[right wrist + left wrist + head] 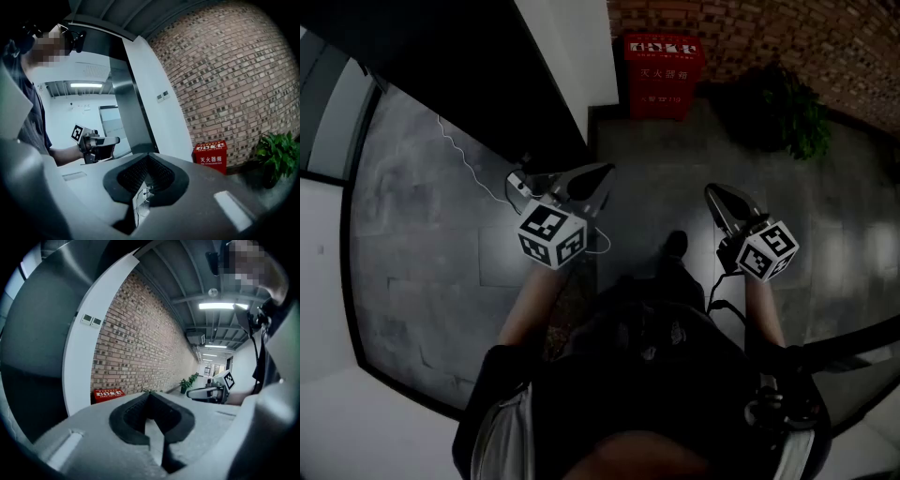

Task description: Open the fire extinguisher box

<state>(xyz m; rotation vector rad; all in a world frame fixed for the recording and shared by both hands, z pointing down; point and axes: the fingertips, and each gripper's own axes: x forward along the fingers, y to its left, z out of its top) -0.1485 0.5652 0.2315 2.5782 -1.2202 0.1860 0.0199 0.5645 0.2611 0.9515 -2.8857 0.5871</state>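
Note:
The red fire extinguisher box (pixel 664 77) stands on the floor against the brick wall, lid down, well ahead of both grippers. It also shows small in the left gripper view (pixel 108 393) and larger in the right gripper view (pixel 210 157). My left gripper (pixel 586 181) is held at waist height, pointing toward the box, jaws shut and empty (pixel 149 394). My right gripper (pixel 724 200) hangs beside it to the right, likewise shut on nothing (pixel 149 157). Neither touches the box.
A potted plant (pixel 787 108) stands right of the box by the brick wall (pixel 787 33). A white pillar (pixel 572 56) and a dark panel lie to the left. A thin white cable (pixel 464 159) runs over the grey tiled floor. The person's shoe (pixel 675 246) is between the grippers.

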